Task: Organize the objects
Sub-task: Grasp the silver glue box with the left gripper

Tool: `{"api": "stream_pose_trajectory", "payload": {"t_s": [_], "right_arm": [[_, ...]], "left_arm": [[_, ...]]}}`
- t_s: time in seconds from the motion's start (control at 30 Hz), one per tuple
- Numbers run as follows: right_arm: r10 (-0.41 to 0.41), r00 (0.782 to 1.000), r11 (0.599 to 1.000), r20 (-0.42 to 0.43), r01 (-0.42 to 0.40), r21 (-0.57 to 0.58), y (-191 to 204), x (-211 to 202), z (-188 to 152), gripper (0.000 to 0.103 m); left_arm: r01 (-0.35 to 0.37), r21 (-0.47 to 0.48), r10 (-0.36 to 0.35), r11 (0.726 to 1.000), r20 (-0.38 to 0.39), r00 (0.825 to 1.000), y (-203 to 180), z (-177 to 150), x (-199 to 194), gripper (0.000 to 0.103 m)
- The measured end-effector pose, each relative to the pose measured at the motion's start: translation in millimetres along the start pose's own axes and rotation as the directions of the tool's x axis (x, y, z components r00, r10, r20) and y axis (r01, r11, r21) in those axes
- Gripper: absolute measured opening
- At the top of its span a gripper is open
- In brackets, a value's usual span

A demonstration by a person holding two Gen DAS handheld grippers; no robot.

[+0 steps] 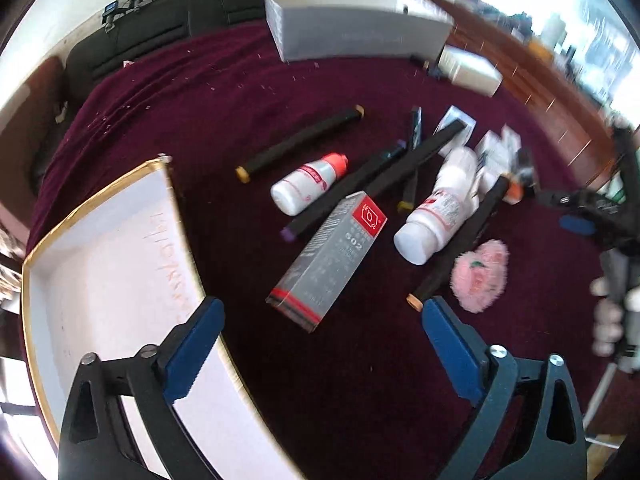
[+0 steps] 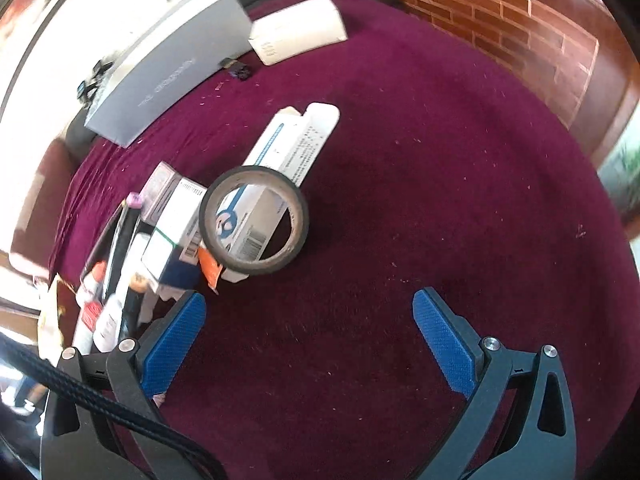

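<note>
My left gripper [image 1: 322, 308] stands open above the maroon cloth, nothing between its blue pads. Just ahead of it lies a clear glue box with a red label [image 1: 330, 260]. Beyond are two white bottles [image 1: 308, 184] [image 1: 438, 212], several black marker pens [image 1: 300, 142] and a pink fluffy puff [image 1: 480, 276]. A white gold-rimmed tray [image 1: 108, 264] sits under the left finger. My right gripper [image 2: 310, 304] is open too, over bare cloth. A black tape roll [image 2: 254, 220] stands ahead of it, leaning on a white and blue carton [image 2: 288, 148].
A grey box [image 1: 356, 20] and a small white box [image 1: 470, 70] stand at the back of the table. In the right wrist view small cartons [image 2: 176, 216], bottles and pens crowd the left side. A brick wall [image 2: 500, 12] rises behind. A person's hand [image 1: 608, 316] holds the other gripper at the right.
</note>
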State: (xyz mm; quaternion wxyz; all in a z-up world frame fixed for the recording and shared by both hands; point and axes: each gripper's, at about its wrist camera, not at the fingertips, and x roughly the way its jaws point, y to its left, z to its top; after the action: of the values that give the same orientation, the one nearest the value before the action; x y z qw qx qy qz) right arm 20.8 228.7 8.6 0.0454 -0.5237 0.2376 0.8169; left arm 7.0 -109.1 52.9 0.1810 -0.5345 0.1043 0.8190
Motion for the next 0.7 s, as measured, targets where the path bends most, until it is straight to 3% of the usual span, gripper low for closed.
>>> {"api": "stream_pose_trajectory", "payload": {"t_s": [0.07,0.1,0.13,0.17,0.2,0.23,0.27,0.4,0.5,0.53,0.57,0.6,0.63,0.67,0.7], "right_arm": [[-0.044,0.998,0.997,-0.054,0.04,-0.066,9,4,3,0.103],[-0.072,0.994,0.993,-0.078,0.064,-0.103,14,7,3,0.103],[-0.114,0.987,0.985,-0.112,0.097,-0.143,20,10,3,0.103],[-0.137,0.982,0.981,-0.13,0.117,-0.152,22,10,3,0.103],[-0.157,0.976,0.979,-0.148,0.135,-0.151,23,11,3,0.102],[-0.16,0.975,0.979,-0.156,0.136,-0.151,25,7,1,0.095],[-0.153,0.977,0.979,-0.149,0.129,-0.159,28,3,-1,0.09],[-0.168,0.986,0.954,0.015,0.167,-0.247,48,-41,-12,0.089],[-0.161,0.953,0.928,0.256,0.235,-0.29,66,-89,-28,0.09],[-0.141,0.944,0.93,0.3,0.23,-0.287,69,-98,-31,0.101],[-0.102,0.952,0.944,0.288,0.184,-0.274,68,-97,-29,0.103],[-0.073,0.977,0.958,0.201,0.125,-0.258,67,-87,-24,0.103],[-0.019,0.999,0.975,0.031,0.025,-0.22,61,-67,-15,0.103],[0.02,0.999,0.983,-0.049,-0.029,-0.179,56,-53,-12,0.095],[0.022,0.998,0.985,-0.062,-0.033,-0.168,53,-51,-12,0.09]], "left_arm": [[-0.078,0.047,0.079,0.996,-0.034,0.996,-12,6,18,0.094],[-0.122,0.064,0.125,0.99,-0.046,0.991,-16,7,25,0.087],[-0.144,0.078,0.149,0.986,-0.066,0.987,-19,8,35,0.075],[-0.131,0.076,0.138,0.988,-0.104,0.985,-20,8,44,0.071],[-0.105,0.034,0.107,0.994,-0.087,0.99,-17,8,41,0.057],[-0.064,0.002,0.064,0.998,-0.109,0.992,-14,8,41,0.034],[-0.026,-0.031,0.022,0.999,-0.112,0.994,-11,8,37,0.025],[0.044,-0.076,-0.053,0.996,-0.117,0.992,-11,-10,20,0.023],[0.102,-0.126,-0.114,0.987,-0.087,0.99,-10,-19,9,0.023],[0.112,-0.135,-0.123,0.985,-0.072,0.99,-10,-18,9,0.023],[0.107,-0.134,-0.117,0.985,-0.071,0.991,-11,-16,12,0.023],[0.084,-0.129,-0.095,0.988,-0.076,0.993,-12,-13,15,0.023],[0.062,-0.126,-0.073,0.99,-0.079,0.994,-13,-10,20,0.024],[0.056,-0.125,-0.067,0.991,-0.085,0.994,-16,-4,25,0.024],[0.047,-0.122,-0.058,0.991,-0.09,0.994,-19,-2,29,0.024]]}}
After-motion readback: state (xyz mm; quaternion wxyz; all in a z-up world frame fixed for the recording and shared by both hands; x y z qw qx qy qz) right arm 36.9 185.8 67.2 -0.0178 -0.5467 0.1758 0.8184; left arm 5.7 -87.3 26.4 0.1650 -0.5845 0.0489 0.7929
